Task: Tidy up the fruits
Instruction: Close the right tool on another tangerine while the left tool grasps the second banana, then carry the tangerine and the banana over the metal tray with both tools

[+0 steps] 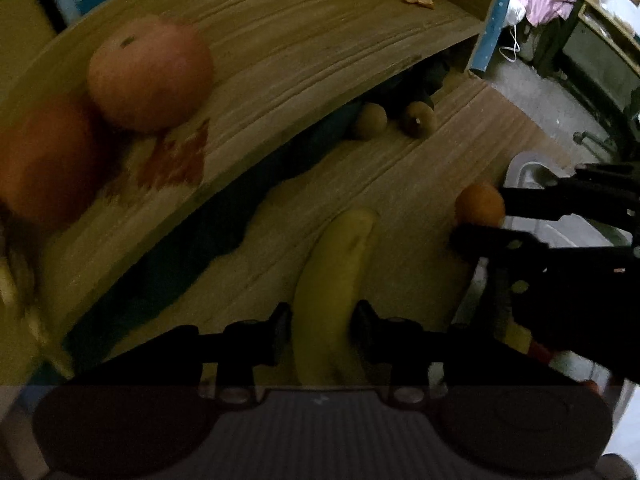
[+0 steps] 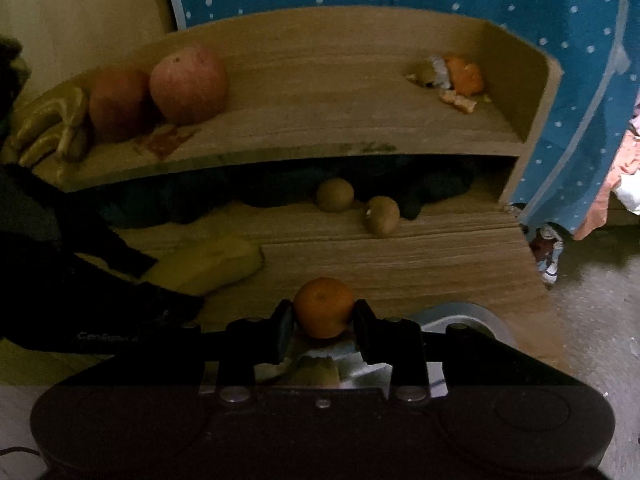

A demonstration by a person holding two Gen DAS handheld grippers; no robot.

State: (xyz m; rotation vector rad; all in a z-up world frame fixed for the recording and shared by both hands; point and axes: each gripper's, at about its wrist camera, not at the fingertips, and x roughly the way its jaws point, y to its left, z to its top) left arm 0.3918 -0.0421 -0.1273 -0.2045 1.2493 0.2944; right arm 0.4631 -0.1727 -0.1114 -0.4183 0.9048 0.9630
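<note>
My left gripper (image 1: 322, 322) is shut on a yellow banana (image 1: 336, 280), held over the lower wooden shelf (image 1: 420, 168); the same banana (image 2: 208, 264) shows at the left in the right wrist view. A small orange (image 2: 324, 307) sits between the pads of my right gripper (image 2: 323, 326), which is shut on it above the shelf's front edge. That gripper (image 1: 476, 216) with the orange (image 1: 480, 204) appears at the right in the left wrist view. Two kiwis (image 2: 335, 195) (image 2: 382, 215) lie at the back of the lower shelf. Two apples (image 2: 190, 84) (image 2: 118, 104) rest on the upper shelf (image 2: 320, 120).
Orange peel and fruit scraps (image 2: 456, 78) lie at the upper shelf's right end. A banana bunch (image 2: 48, 124) lies at its left end. A white bin (image 2: 460, 324) with scraps stands below my right gripper. Dark cloth (image 2: 240, 196) fills the back of the lower shelf. A blue dotted curtain (image 2: 560, 40) hangs behind.
</note>
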